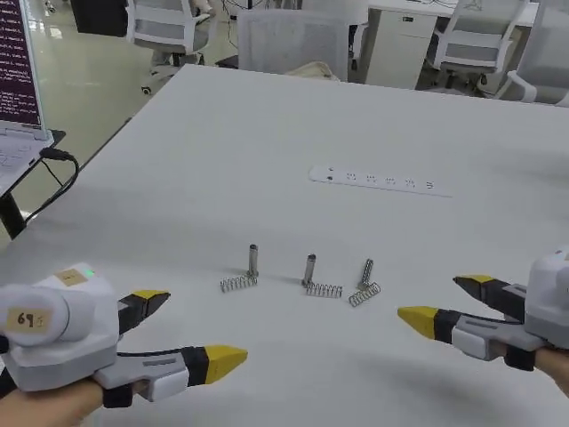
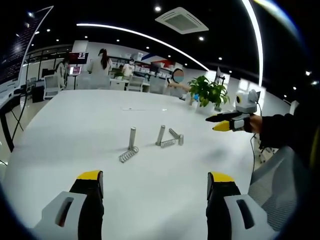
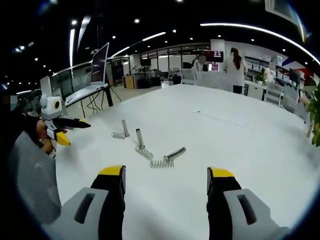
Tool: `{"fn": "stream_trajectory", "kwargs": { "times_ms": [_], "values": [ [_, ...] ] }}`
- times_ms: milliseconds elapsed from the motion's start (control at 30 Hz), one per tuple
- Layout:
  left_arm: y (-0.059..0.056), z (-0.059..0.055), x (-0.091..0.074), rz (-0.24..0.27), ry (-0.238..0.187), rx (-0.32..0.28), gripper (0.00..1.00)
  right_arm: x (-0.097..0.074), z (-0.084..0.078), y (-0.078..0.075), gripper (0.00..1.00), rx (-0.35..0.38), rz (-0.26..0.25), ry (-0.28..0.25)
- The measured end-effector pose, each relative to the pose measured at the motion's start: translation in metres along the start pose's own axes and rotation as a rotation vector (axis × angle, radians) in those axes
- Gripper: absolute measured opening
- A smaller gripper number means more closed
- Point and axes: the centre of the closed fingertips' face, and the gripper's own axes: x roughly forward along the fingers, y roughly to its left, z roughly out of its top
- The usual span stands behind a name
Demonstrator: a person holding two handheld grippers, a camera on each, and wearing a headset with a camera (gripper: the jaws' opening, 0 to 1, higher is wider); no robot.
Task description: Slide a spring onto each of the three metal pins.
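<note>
Power strip (image 1: pixel 380 181) far on white bench (image 1: pixel 222 133); laptop (image 1: pixel 16 80) far left. My left tongs (image 1: pixel 204 326) and right tongs (image 1: pixel 428 296) near, both spread apart, holding nothing. Mid-bench row: left pin (image 1: pixel 253 260), middle pin (image 1: pixel 309 269) upright, right pin (image 1: pixel 366 272) tilted. Coil springs (image 1: pixel 324 290) lie loose at their feet.

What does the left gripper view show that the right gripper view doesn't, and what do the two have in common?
Left gripper view: the right gripper comes in from the right, jaws apart, with a dark sleeve behind it. Right gripper view: the left gripper sits at the left, jaws apart. Shared: the white table, the three pins, and the loose springs lying beside them, none on a pin yet.
</note>
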Motion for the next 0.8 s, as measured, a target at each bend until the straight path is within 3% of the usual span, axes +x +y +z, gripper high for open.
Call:
{"fn": "stream_trajectory", "kwargs": {
  "times_ms": [400,800],
  "values": [
    [0.003,0.002,-0.003,0.012,-0.006,-0.003,0.82,0.032,0.023,-0.010,0.55,0.006,-0.018,0.001],
    [0.002,0.003,-0.003,0.014,-0.003,0.002,0.82,0.062,0.034,-0.019,0.47,0.008,-0.034,0.053]
  ]
}}
